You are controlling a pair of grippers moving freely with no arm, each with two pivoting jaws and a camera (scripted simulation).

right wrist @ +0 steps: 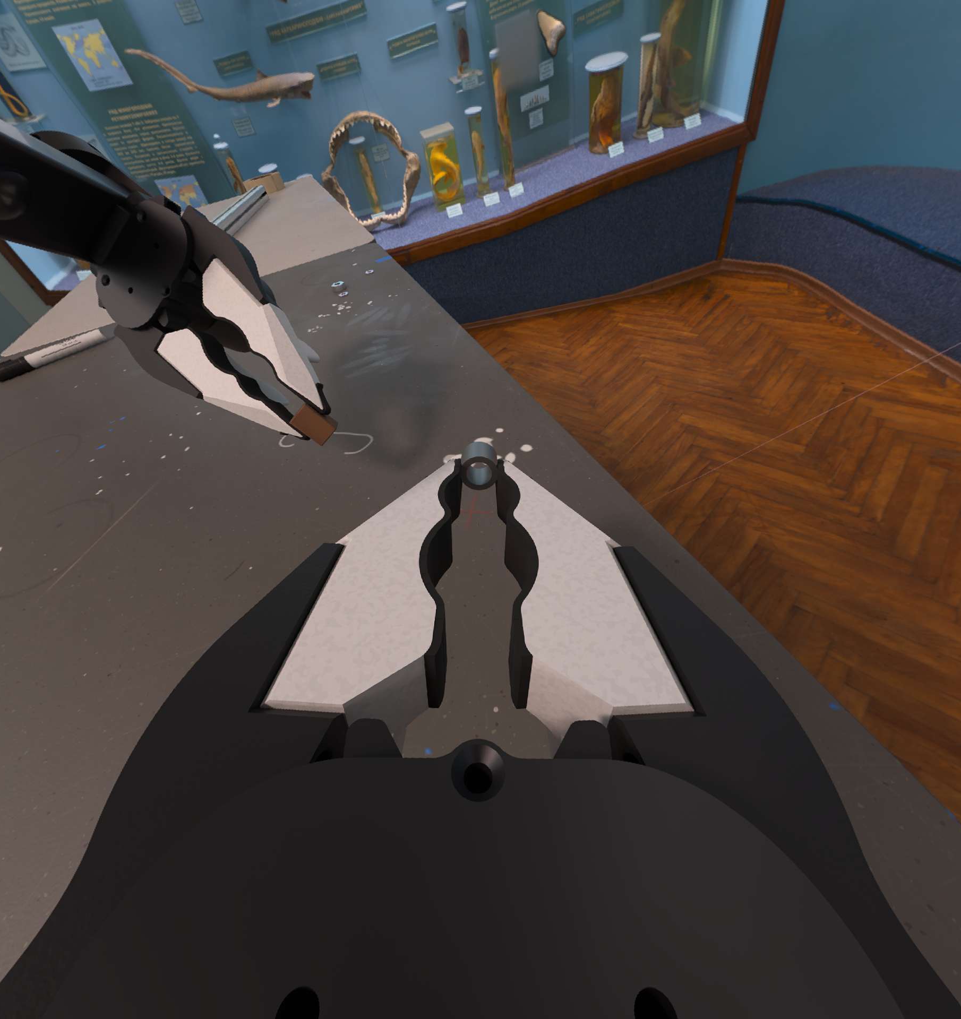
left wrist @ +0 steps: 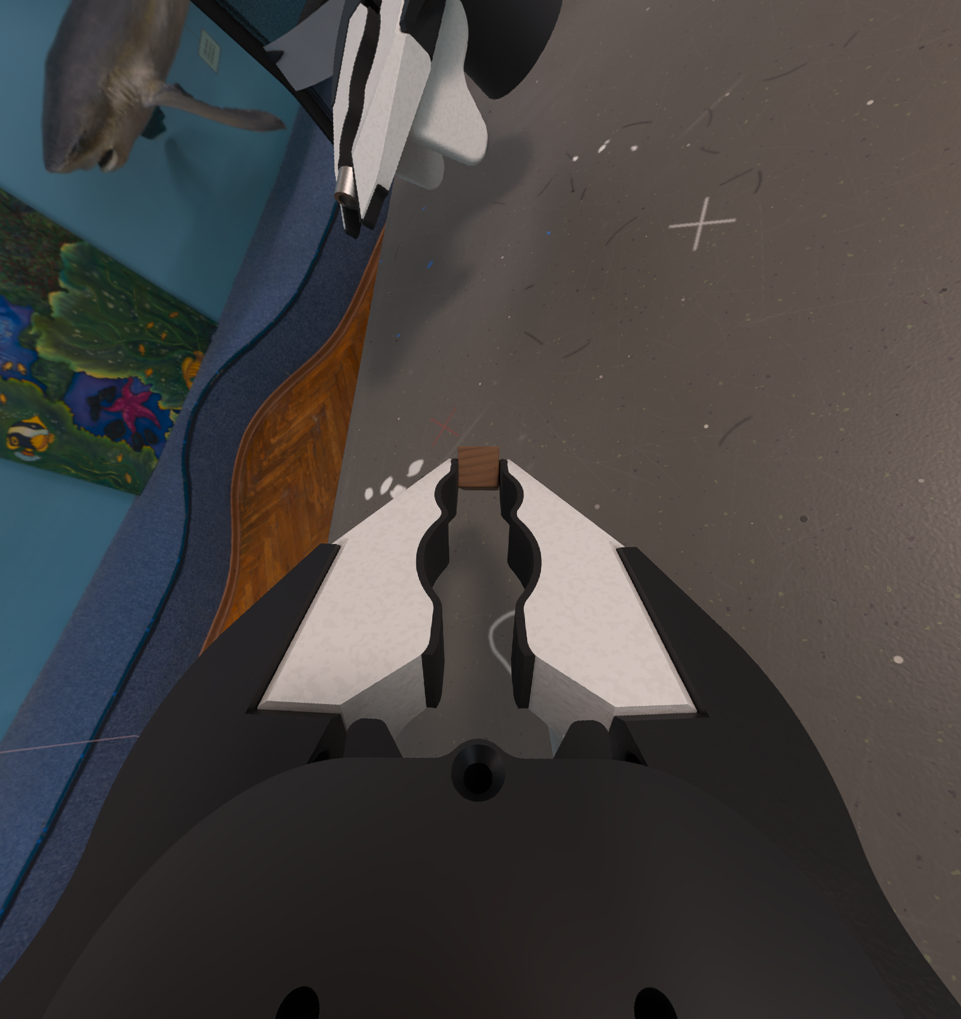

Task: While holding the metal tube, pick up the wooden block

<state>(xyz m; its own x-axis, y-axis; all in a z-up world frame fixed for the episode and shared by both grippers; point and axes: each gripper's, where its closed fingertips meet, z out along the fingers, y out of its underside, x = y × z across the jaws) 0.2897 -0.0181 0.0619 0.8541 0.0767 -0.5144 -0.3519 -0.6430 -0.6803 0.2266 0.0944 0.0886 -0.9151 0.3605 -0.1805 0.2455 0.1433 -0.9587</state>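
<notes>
Close by, the right tongs (right wrist: pixel 479 473) pinch the metal tube (right wrist: pixel 479 470) at their very tips, its open bore facing back along the fingers, above the grey desk (right wrist: pixel 136 551). Farther off, the left tongs (right wrist: pixel 311 424) grip the wooden block (right wrist: pixel 315 425) by two opposite faces, seemingly just clear of the desk beside a chalk mark. Both holds are shallow, so I'd judge a slow, straight lift best, with steady pressure on each. Beyond lie a marker pen (right wrist: pixel 48 355) and the display cabinet (right wrist: pixel 522 110).
</notes>
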